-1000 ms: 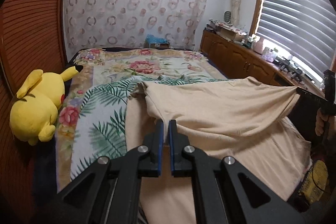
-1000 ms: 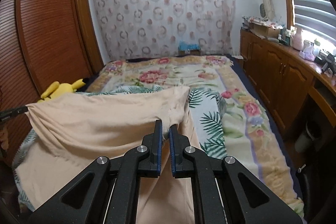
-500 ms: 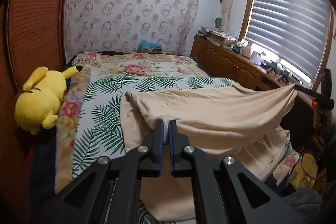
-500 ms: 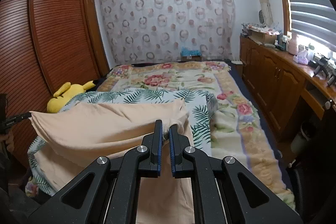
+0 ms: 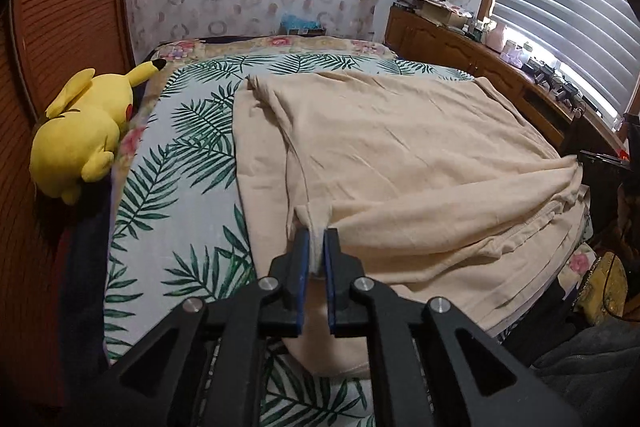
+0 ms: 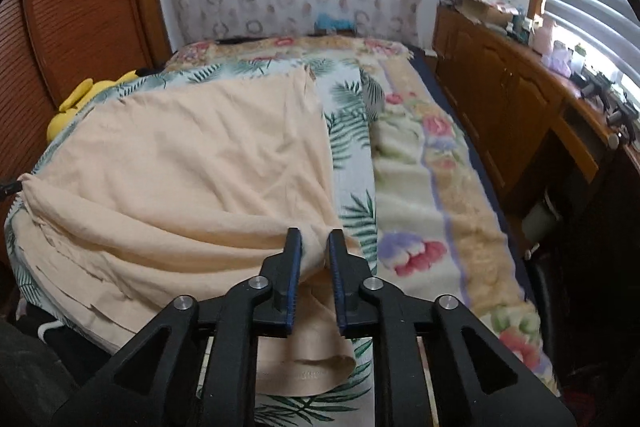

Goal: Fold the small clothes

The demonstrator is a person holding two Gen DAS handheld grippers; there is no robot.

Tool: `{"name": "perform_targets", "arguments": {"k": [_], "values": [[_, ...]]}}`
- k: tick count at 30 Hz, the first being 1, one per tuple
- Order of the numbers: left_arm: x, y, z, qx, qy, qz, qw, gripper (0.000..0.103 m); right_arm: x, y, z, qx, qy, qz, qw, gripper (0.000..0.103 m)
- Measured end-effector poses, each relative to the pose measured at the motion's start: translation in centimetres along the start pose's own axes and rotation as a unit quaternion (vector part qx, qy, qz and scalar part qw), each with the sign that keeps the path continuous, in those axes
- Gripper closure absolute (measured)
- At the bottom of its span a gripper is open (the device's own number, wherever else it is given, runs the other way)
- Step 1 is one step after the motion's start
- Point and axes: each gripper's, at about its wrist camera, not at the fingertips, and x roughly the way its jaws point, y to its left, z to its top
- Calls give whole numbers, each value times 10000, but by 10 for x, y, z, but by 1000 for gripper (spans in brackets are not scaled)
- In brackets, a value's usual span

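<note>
A beige garment (image 5: 400,155) lies folded over itself on the palm-leaf sheet of the bed (image 5: 180,155); it also shows in the right wrist view (image 6: 192,163). My left gripper (image 5: 318,233) is shut on a pinch of its near left corner. My right gripper (image 6: 316,233) has its jaws a little apart, with the garment's right corner still bunched between them. The right gripper's black tip (image 5: 600,159) shows at the garment's far right edge in the left wrist view.
A yellow plush toy (image 5: 84,123) lies at the bed's left edge by the wooden wardrobe (image 5: 60,7). A floral blanket (image 6: 432,195) covers the bed's right side. A wooden cabinet with clutter (image 6: 520,75) runs along the window wall.
Both grippers have come down and toward the near edge, laying the lifted beige layer flat over the lower one. The right jaws have parted slightly.
</note>
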Motion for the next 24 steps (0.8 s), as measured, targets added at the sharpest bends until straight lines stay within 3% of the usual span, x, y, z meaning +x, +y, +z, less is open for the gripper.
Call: {"name": "perform_targets", "arguments": {"k": [4, 6, 8, 11, 24], "values": [[0, -1, -1, -47, -12, -86, 10000, 83, -13, 4, 6, -80, -191, -17, 9998, 78], [1, 0, 2, -56, 19, -145, 9999, 66, -18, 6, 9, -128, -274, -6, 9995, 72], [1, -1, 3, -54, 12, -143, 9999, 56, -20, 11, 12, -186, -327, -29, 9993, 65], [3, -2, 6, -46, 7, -91, 9999, 39, -13, 18, 16, -257, -336, 58, 9991, 64], [20, 11, -4, -268, 288, 104, 9992, 39, 42, 71, 18, -458, -83, 534, 9975, 64]]}}
